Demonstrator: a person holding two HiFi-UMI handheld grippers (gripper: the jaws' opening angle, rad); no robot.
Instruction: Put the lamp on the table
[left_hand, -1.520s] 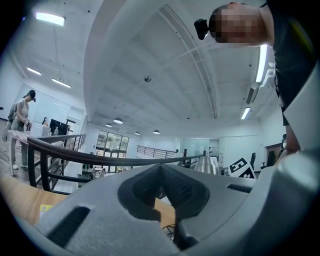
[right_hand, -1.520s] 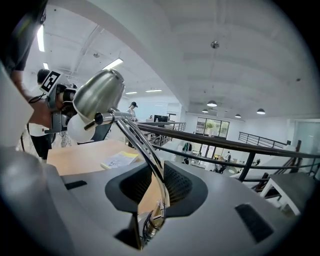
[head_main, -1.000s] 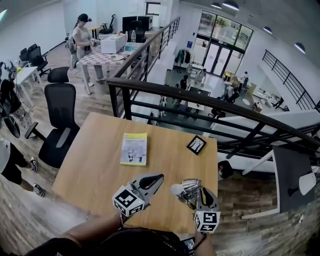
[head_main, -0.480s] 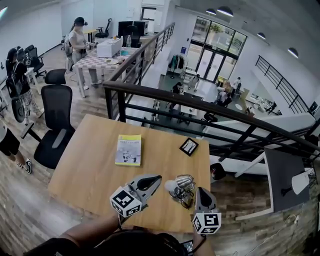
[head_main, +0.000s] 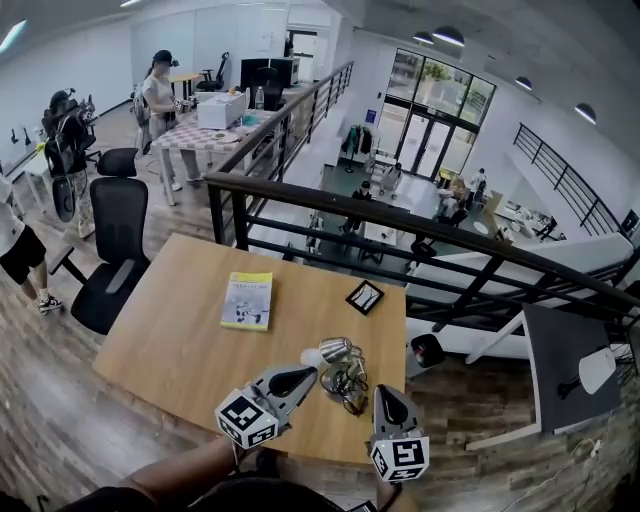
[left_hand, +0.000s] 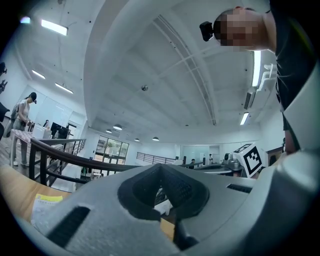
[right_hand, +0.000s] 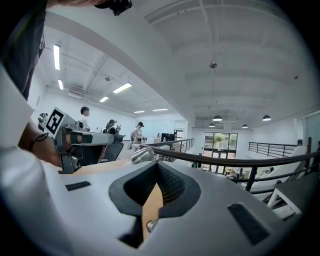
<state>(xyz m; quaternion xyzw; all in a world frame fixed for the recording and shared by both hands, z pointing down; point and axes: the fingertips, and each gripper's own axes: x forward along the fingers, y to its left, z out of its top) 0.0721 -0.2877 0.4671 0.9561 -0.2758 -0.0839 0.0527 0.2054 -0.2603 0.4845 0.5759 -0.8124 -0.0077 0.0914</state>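
Note:
The lamp (head_main: 335, 358), with a silver head and a tangle of dark cord, lies on the wooden table (head_main: 180, 340) near its front right corner. My left gripper (head_main: 304, 376) sits just left of the lamp, jaws together and empty. My right gripper (head_main: 383, 392) is a short way to the lamp's lower right, apart from it, also shut and empty. In the right gripper view the lamp's shiny head (right_hand: 142, 155) shows just past the jaw tips (right_hand: 160, 163), with the left gripper (right_hand: 75, 142) at the left. In the left gripper view the right gripper (left_hand: 248, 159) shows at the right.
A yellow booklet (head_main: 247, 300) and a small black card (head_main: 364, 297) lie farther back on the table. A black railing (head_main: 400, 215) runs behind the table over a drop. A black office chair (head_main: 115, 250) stands to the left. People stand at far left.
The lamp has moved left and farther onto the table and now lies free. My right gripper has drawn back from it toward me; the left gripper stayed close by.

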